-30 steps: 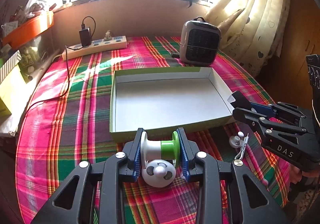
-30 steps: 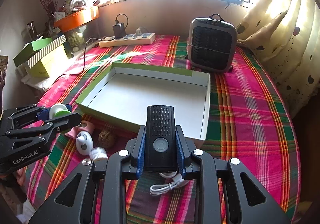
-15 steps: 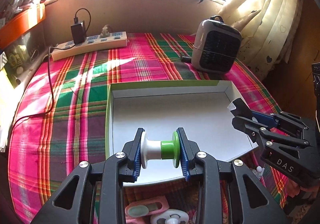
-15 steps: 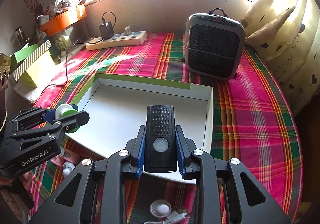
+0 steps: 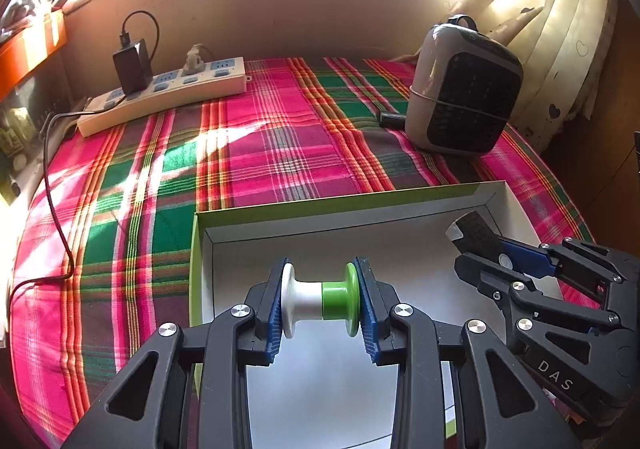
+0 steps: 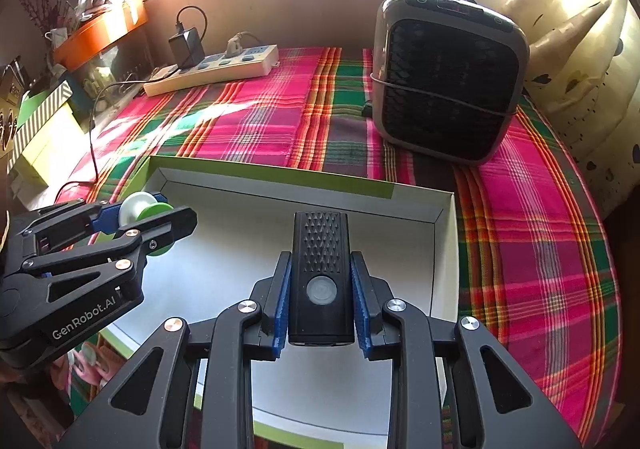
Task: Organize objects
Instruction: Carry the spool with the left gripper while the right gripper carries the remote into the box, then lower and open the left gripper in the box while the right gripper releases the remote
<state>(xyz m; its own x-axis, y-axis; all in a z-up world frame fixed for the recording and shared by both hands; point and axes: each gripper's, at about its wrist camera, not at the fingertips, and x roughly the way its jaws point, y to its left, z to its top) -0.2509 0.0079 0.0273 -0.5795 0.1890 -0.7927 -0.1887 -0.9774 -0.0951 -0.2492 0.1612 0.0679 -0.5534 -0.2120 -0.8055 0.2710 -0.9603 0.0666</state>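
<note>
My left gripper (image 5: pixel 320 299) is shut on a white and green spool (image 5: pixel 320 301), held sideways above the left part of a shallow white box with a green rim (image 5: pixel 336 205). In the right wrist view the same left gripper (image 6: pixel 160 225) and spool (image 6: pixel 140 211) hang over the box's left side. A black rectangular device with a round button (image 6: pixel 322 277) is clamped upright in my right gripper (image 6: pixel 322 285), over the box's white floor (image 6: pixel 248 245). In the left wrist view, the right gripper (image 5: pixel 480 245) carries the black device (image 5: pixel 474 235) above the box's right side.
The box sits on a pink, green and red plaid cloth (image 5: pixel 260 153). A grey fan heater (image 6: pixel 446 77) stands behind it on the right, a white power strip (image 5: pixel 168 97) with a black charger at the back left. Small pink items (image 6: pixel 92 361) lie outside the box's near left corner.
Both grippers moved forward and slightly down, from the near side of the box to over its inside. The small items in front of the box dropped out of the left wrist view.
</note>
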